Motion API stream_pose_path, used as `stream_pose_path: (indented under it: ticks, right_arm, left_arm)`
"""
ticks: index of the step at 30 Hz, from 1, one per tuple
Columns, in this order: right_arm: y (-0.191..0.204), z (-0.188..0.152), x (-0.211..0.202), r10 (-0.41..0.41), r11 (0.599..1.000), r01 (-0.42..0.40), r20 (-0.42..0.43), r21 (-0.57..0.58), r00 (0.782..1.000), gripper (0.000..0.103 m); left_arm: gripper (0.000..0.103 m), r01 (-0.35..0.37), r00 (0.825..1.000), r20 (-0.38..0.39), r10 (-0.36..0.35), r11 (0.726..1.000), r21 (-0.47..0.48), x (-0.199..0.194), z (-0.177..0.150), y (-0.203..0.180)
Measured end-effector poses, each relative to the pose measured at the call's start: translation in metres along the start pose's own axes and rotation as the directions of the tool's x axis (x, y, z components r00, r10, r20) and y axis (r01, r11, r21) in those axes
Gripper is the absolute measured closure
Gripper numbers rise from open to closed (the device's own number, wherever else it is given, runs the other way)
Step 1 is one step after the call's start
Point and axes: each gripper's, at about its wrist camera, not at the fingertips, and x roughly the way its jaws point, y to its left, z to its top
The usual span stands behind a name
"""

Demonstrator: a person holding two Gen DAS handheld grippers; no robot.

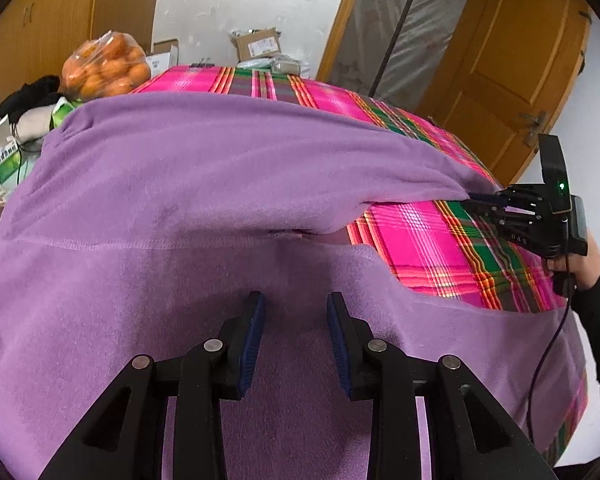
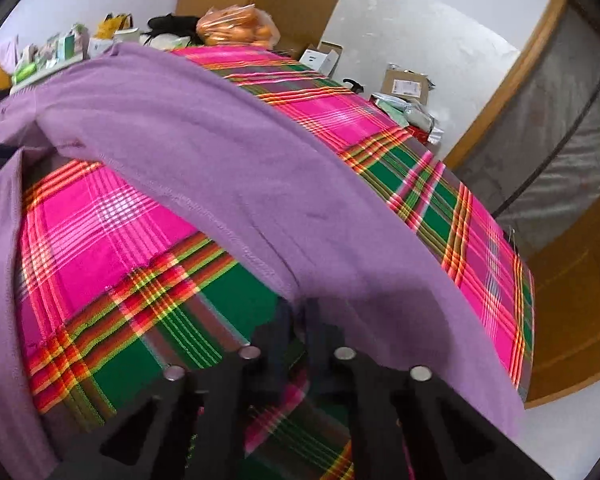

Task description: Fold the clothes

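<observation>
Oranges: a bag of oranges (image 1: 106, 65) sits past the far left end of the purple pants (image 1: 180, 184).
Pants: spread on the plaid table (image 1: 420, 240).
Left gripper (image 1: 296, 332): its fingers (image 1: 254, 332) are apart and hold nothing; they sit just over the pants.
Right gripper (image 2: 298, 312): its fingers are pinched tight on the end of one pant leg, lifting it off the table.
Risk: the soft leg could slip out if pulled too fast, or land crooked and wrinkled.

Right gripper (image 2: 300, 320) fingertips blurred, buried under purple garment (image 2: 228, 152) edge
</observation>
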Motion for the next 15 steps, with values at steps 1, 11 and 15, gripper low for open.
stream_pose_path:
  ticks: [1,11,15]
  right_arm:
    - [0.002,0.001,0.000,-0.004,1.000,0.004,-0.008,-0.004,1.000,0.099]
    - [-0.004,-0.027,-0.043,0.122,0.992,-0.122,-0.034,-0.013,0.992,0.099]
    - [-0.012,-0.035,-0.048,0.095,0.995,-0.095,-0.008,0.044,0.995,0.093]
  left_arm:
    - [0.070,0.002,1.000,0.000,-0.002,1.000,-0.002,0.000,0.000,0.001]
    - [0.070,0.096,0.995,0.014,-0.095,0.992,-0.082,-0.003,0.000,0.018]
    - [0.070,0.104,0.995,0.015,-0.103,0.991,-0.087,-0.003,0.001,0.018]
